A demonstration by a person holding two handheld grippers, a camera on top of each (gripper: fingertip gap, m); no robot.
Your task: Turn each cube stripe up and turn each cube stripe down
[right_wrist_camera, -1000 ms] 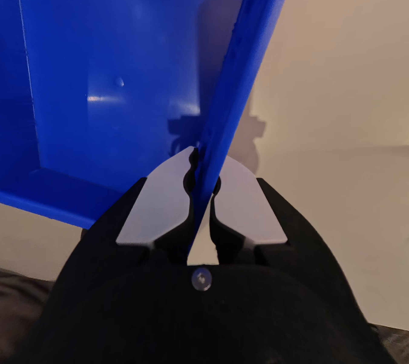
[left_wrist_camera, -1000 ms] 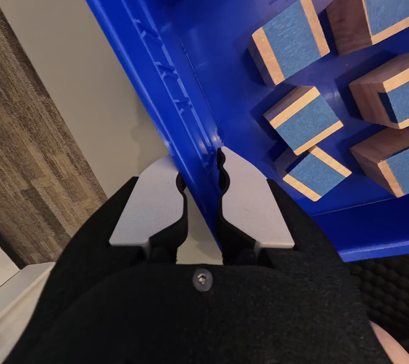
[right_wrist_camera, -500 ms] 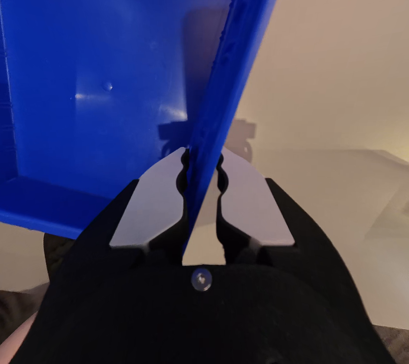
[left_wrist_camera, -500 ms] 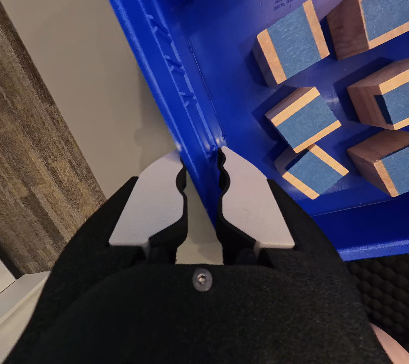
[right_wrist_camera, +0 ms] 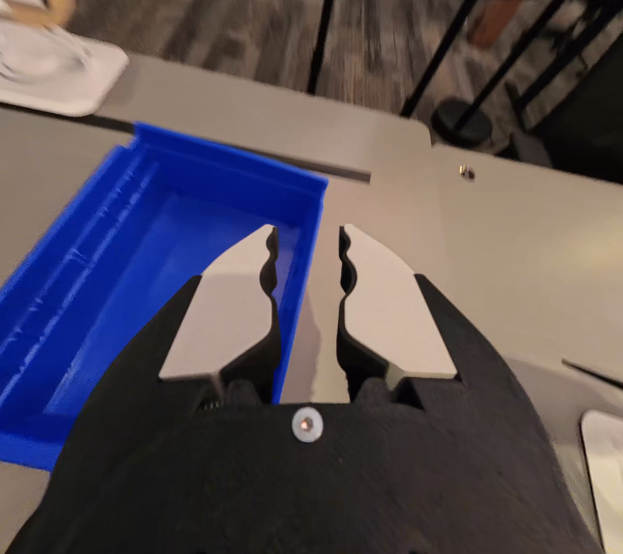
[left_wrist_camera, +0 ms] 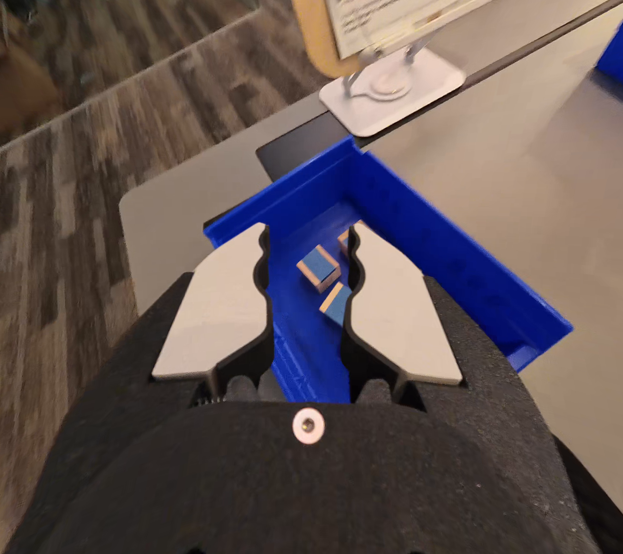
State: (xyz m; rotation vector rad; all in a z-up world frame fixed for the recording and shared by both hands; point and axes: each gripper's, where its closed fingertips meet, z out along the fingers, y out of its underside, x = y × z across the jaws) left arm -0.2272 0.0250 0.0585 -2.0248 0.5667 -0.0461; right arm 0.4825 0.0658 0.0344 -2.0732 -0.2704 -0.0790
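A: Well, nearest first: the left gripper is spread apart and holds nothing, and so is the right gripper.

B: And the cubes?

A: Down in the blue bin on the table, one cube lying blue stripe up.

B: How will it handle?

A: It looks like wood, so probably light, stiff and a bit slick. I'd pinch two bare opposite sides.

B: Beyond?

A: A sign stand.
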